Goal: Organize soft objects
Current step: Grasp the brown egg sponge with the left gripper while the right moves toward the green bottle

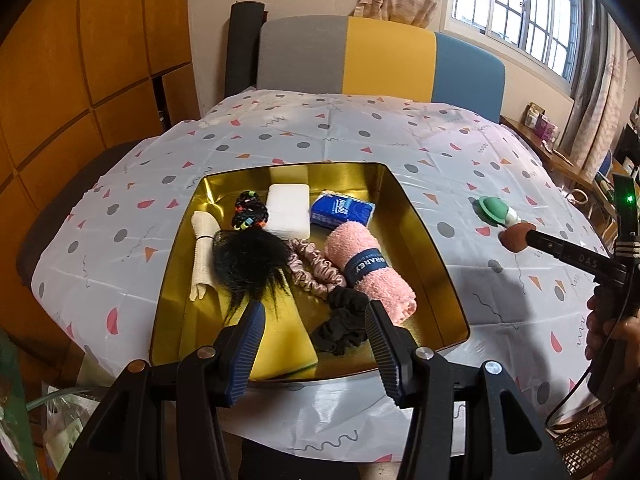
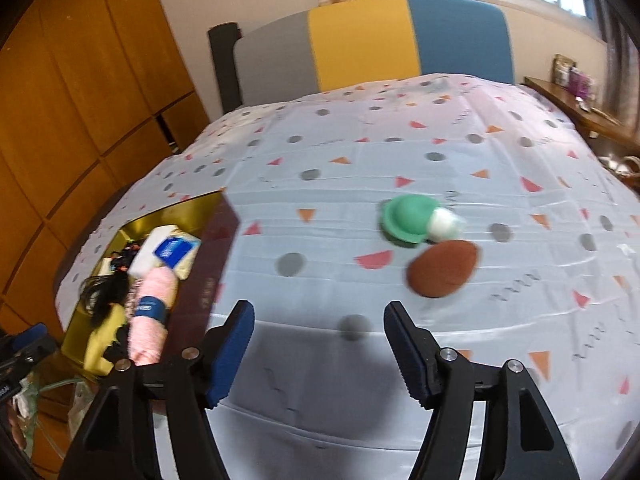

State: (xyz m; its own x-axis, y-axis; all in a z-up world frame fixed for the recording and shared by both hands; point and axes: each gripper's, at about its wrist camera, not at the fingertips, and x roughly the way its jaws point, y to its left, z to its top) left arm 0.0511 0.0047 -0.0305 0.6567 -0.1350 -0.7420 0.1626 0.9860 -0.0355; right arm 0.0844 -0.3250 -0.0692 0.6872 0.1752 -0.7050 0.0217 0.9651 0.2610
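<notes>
Right, gold tin tray (image 1: 420, 216) sits on a patterned tablecloth (image 1: 360, 136), mid-table. Inside the tray: white sponge block (image 1: 289, 210) at 12 o'clock, blue tissue pack (image 1: 340, 210) at 1 o'clock, rolled pink towel (image 1: 370, 272) with a navy band at 3 o'clock, pink satin scrunchie (image 1: 316, 266) just beside the towel, black scrunchie (image 1: 344, 320) at 5 o'clock, yellow sponge (image 1: 280, 340) at 6 o'clock, black hair piece (image 1: 248, 264) in the centre, beaded hair ties (image 1: 250, 212) at 11 o'clock, cream rolled cloth (image 1: 204, 252) at 9 o'clock.

Left gripper (image 1: 316, 316) hovers over the tray's near edge, jaws roughly half apart, nothing between them, pads touching nothing.

Outside the tray, at 3 o'clock from it on the cloth: green silicone cap piece (image 2: 406, 220) with a white bulb end (image 2: 444, 222), and a brown makeup sponge (image 2: 442, 268) touching or just beside it, at its 5 o'clock.

Right gripper (image 2: 320, 316) is over bare cloth, jaws wide, empty; the brown sponge lies at 1 o'clock beyond its right finger (image 2: 404, 340), apart from it. Right wrist view is blurred. A hand (image 1: 612, 328) on the right gripper's handle shows in the left wrist view's 3 o'clock edge.

Behind the table: chair back (image 1: 380, 56) in grey, yellow, blue; window (image 1: 520, 4) at 1 o'clock.
</notes>
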